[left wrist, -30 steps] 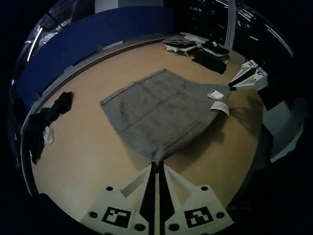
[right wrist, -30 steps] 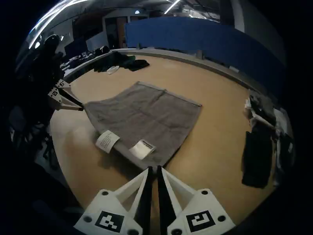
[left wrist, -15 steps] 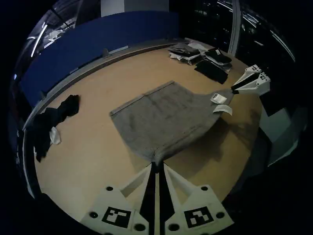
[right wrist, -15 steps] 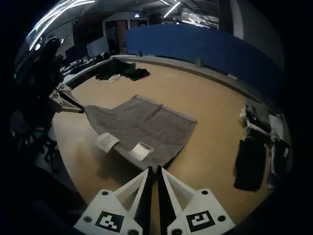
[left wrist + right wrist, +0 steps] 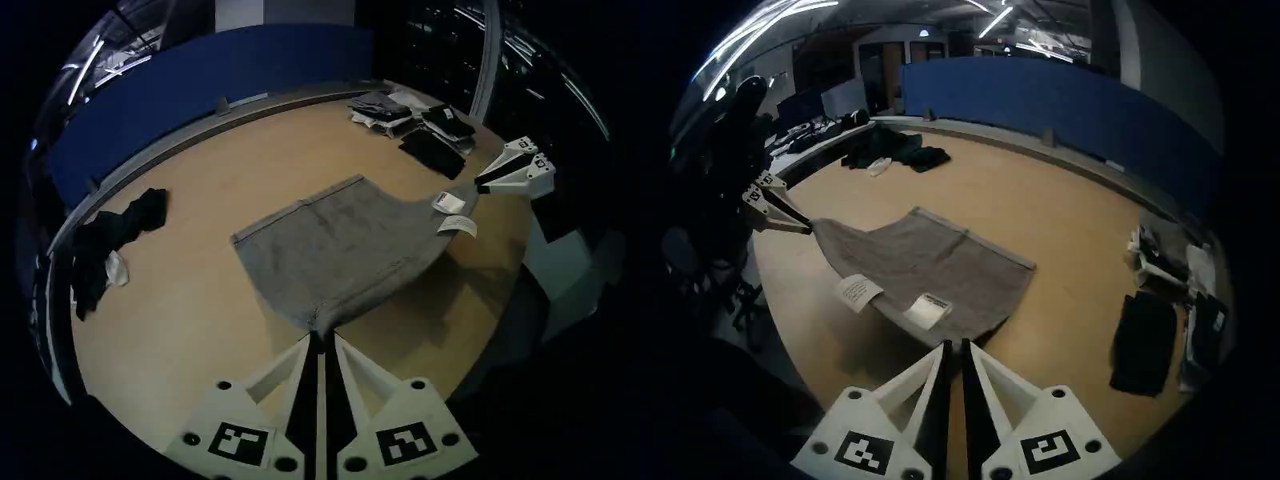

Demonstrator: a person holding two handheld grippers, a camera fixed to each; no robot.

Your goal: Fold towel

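Centrally, grey towel (image 5: 344, 240): far edge on the wooden table (image 5: 176, 272), near edge raised; left gripper (image 5: 320, 332) clenched on its 6 o'clock corner; right gripper (image 5: 954, 342) likewise pinching the other near corner; dark clothes (image 5: 432, 136) at 1 o'clock.

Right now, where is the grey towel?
In the left gripper view the grey towel lies centred on the table, its near edge held up between the left gripper below and the right gripper at right, dark clothes beyond.
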